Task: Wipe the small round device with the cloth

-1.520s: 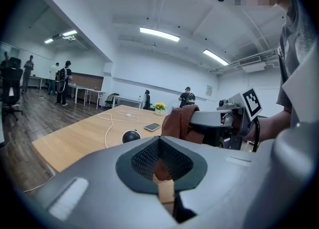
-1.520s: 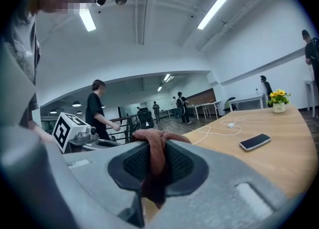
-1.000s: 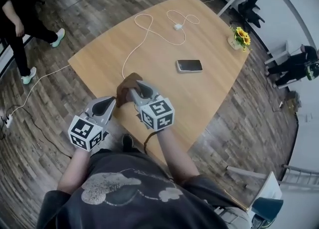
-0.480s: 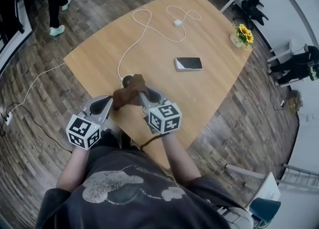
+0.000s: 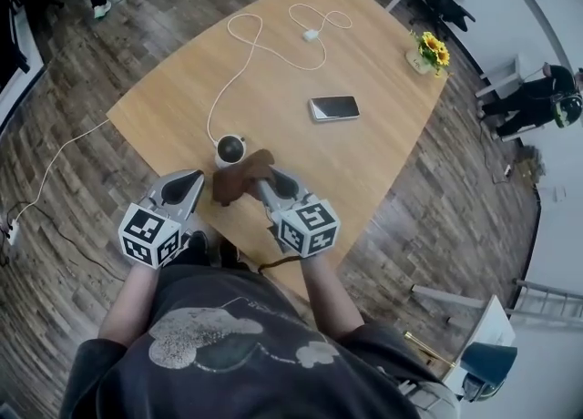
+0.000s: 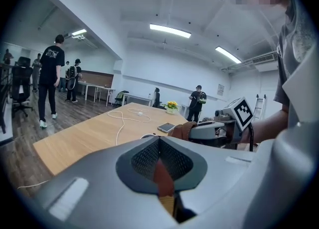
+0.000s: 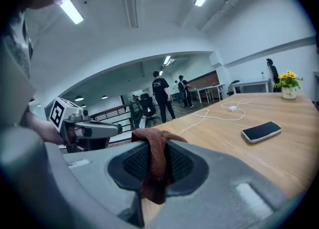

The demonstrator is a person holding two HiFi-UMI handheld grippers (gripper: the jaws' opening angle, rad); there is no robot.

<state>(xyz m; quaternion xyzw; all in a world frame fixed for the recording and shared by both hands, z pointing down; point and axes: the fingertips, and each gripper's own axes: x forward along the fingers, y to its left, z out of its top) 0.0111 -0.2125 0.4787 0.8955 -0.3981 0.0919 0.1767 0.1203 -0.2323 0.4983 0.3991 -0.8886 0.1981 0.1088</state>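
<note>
The small round device (image 5: 230, 148), pale with a dark top, stands uncovered near the table's front edge, with a white cable (image 5: 239, 62) running away from it. My right gripper (image 5: 261, 181) is shut on the brown cloth (image 5: 237, 182), which hangs just in front of the device, apart from it. In the right gripper view the cloth (image 7: 154, 153) is bunched between the jaws of that gripper (image 7: 155, 166). My left gripper (image 5: 195, 178) hovers to the left of the cloth, its jaws shut with nothing held. In the left gripper view its own tip (image 6: 160, 166) looks across at the cloth (image 6: 182, 131).
On the wooden table (image 5: 364, 171), a phone (image 5: 333, 107) lies beyond the device. A charger plug (image 5: 311, 35) sits on the cable at the far end, and a pot of yellow flowers (image 5: 424, 51) stands at the far right corner. People stand on the floor around.
The cloth covered the device a second ago. My right gripper has drawn it back toward me, and the device now shows. The left gripper stays close beside.
</note>
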